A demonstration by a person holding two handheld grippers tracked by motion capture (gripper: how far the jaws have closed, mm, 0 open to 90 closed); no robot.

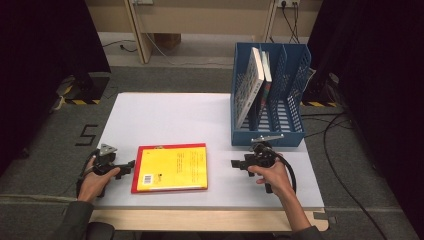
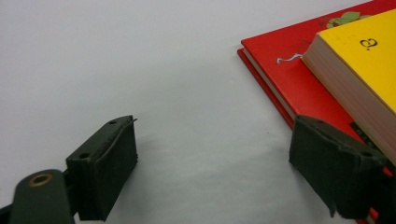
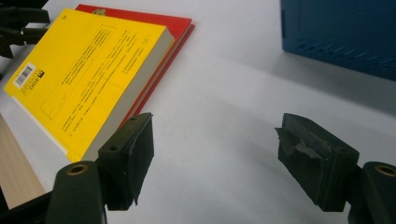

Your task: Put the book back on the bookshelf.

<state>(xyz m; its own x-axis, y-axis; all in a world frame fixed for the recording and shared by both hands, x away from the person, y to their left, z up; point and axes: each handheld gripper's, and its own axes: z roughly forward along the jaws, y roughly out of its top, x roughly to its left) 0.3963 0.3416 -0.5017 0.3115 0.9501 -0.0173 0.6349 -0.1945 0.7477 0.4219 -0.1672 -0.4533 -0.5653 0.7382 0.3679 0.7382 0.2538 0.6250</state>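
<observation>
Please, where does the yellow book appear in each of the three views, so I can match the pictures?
High view: the yellow book lies at lower centre, on the red book, between the two grippers.
Left gripper view: it is at the upper right, above the right jaw.
Right gripper view: it is at the upper left, above the left jaw.
Shared landmark: the red book's edge, seen under the yellow one in every view.

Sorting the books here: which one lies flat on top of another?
The yellow book, flat on the red book between the grippers; the others stand in the blue rack.
</observation>
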